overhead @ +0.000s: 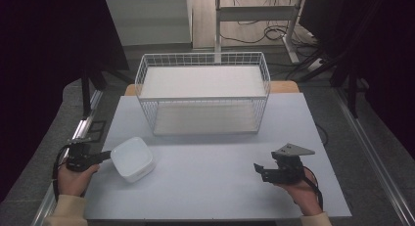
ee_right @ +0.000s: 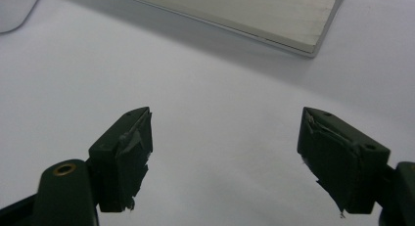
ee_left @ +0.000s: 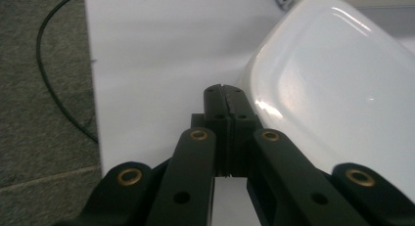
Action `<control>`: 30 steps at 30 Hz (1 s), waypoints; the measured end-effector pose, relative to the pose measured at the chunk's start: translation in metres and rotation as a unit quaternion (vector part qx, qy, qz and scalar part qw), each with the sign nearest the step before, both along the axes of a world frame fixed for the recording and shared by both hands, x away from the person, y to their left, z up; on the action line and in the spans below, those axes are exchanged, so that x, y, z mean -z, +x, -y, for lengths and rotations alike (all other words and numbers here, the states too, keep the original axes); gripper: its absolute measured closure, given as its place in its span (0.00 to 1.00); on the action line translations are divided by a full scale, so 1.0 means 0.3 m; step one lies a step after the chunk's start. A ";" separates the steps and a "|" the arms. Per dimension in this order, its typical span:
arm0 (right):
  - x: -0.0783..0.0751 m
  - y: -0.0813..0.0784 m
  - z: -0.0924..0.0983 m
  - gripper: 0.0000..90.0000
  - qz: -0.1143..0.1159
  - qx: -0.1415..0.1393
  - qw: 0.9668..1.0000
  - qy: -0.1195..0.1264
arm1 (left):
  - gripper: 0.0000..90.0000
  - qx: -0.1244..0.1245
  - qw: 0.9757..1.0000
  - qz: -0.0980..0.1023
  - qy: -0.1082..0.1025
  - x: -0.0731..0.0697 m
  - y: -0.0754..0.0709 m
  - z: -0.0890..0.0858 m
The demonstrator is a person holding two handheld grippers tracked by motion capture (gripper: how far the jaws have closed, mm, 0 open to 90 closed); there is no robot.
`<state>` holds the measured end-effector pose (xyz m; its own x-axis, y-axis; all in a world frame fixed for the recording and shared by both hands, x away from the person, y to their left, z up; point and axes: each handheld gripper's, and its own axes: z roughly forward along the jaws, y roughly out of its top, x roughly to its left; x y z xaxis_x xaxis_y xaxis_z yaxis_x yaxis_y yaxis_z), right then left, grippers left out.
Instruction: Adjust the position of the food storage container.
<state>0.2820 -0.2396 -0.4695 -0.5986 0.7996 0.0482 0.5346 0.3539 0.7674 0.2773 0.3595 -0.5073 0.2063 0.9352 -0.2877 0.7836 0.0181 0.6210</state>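
item: white square bowl [overhead: 132,158], upside down on the table [overhead: 220,187], just right of the left gripper [ee_left: 224,96] tips. left gripper: jaws pressed together, empty, touching the bowl's edge. right gripper [ee_right: 225,152]: jaws spread, empty, well apart from the bowl. wire basket [overhead: 203,91] beyond. risk: closed tips may shove the smooth bowl sideways.
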 end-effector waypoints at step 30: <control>0.006 0.000 -0.013 0.23 -0.006 -0.004 1.000 -0.005 | 1.00 0.094 0.996 -0.001 -0.007 -0.013 0.060 0.296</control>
